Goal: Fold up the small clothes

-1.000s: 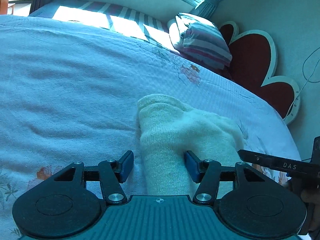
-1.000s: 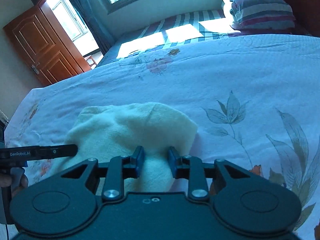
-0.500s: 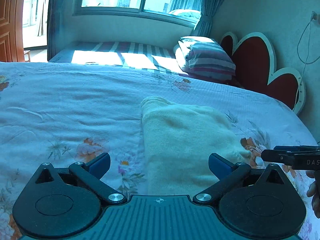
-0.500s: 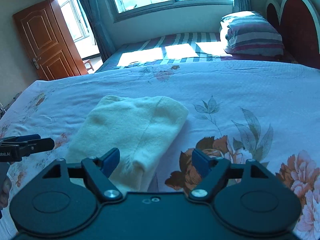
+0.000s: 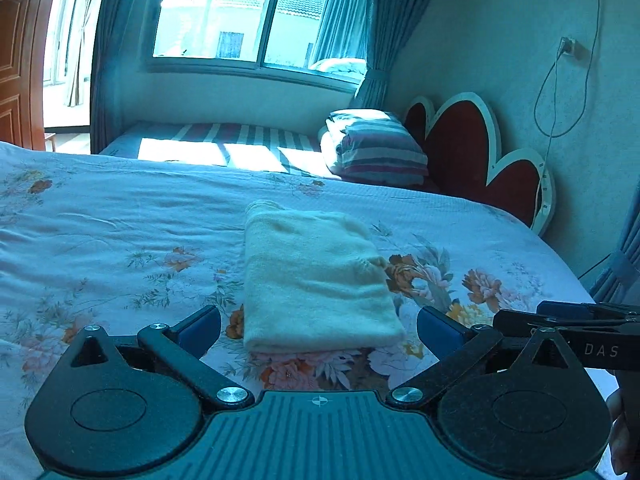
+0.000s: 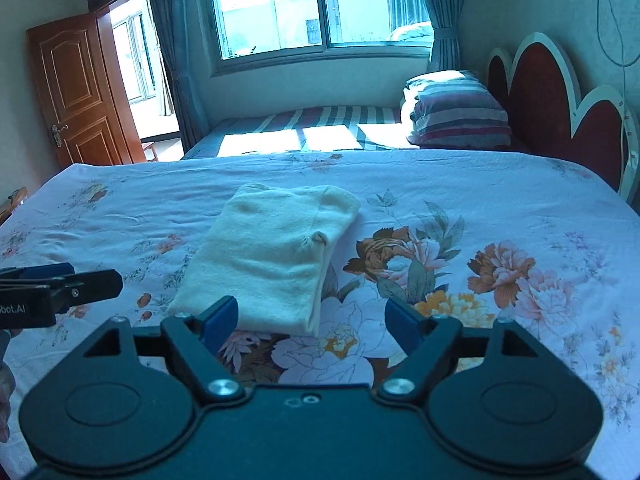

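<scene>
The cream garment (image 5: 316,280) lies folded into a neat rectangle on the floral bedsheet (image 5: 100,240), near the middle of the bed. The left gripper (image 5: 319,328) hangs just short of its near edge, fingers (image 5: 200,328) spread wide and grasping nothing. The right gripper (image 6: 312,320) sits beside it, its fingers (image 6: 404,324) likewise released, apart from the cloth. A striped pillow (image 6: 456,120) rests by the red headboard (image 6: 560,100).

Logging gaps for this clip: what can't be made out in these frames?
- Folded cloth: inner layers hidden by its top layer, both views.
- Its near edge: covered by the right gripper finger in the right view.
- Left gripper: only its tip shows in the right view, cut by the edge.
</scene>
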Action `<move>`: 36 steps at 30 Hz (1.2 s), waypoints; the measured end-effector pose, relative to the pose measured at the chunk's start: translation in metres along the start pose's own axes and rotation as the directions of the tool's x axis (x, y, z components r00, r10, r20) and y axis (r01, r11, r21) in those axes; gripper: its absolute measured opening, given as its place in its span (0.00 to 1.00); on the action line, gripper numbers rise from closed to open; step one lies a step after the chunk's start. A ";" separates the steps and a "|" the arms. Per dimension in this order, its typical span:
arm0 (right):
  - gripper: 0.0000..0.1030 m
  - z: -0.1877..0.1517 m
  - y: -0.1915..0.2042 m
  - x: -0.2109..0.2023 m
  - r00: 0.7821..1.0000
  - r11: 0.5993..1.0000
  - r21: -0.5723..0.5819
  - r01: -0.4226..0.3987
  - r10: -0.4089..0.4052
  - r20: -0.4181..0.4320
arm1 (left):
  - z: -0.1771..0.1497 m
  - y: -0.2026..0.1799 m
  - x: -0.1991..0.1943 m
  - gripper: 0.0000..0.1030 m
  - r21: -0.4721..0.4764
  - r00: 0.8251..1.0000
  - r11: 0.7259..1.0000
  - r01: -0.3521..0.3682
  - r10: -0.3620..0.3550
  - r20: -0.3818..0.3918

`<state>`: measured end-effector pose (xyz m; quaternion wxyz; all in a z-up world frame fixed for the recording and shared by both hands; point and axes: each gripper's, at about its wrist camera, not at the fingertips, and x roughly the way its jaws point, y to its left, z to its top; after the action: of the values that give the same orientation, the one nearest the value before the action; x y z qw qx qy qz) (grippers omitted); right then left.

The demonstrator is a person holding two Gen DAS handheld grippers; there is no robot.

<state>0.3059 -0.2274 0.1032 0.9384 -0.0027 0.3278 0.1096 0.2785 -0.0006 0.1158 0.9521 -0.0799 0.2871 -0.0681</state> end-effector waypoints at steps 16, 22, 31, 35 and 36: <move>0.78 -0.045 0.041 -0.115 0.992 0.998 -0.024 0.054 -0.051 0.113 | -0.039 -0.012 -0.115 1.00 0.029 0.998 1.000 -0.004 0.002 0.069; 0.78 -0.055 0.043 -0.131 0.989 0.998 -0.006 0.069 -0.067 0.131 | -0.038 -0.017 -0.136 1.00 0.048 0.995 0.999 -0.001 -0.004 0.100; 0.78 -0.060 0.053 -0.143 0.986 0.998 -0.013 0.054 -0.051 0.159 | -0.040 -0.019 -0.156 1.00 0.061 0.992 0.998 0.010 -0.017 0.125; 0.78 -0.058 0.058 -0.144 0.985 0.998 -0.025 0.052 -0.047 0.165 | -0.041 -0.017 -0.160 1.00 0.052 0.991 0.999 0.007 -0.014 0.132; 0.78 -0.058 0.059 -0.144 0.985 0.998 -0.024 0.049 -0.045 0.166 | -0.041 -0.016 -0.161 1.00 0.051 0.991 0.999 0.006 -0.012 0.135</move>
<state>0.1484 -0.2034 0.1508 0.9645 -0.0147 0.2472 0.0919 0.1212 0.0075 0.1708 0.9708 -0.0617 0.2199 -0.0740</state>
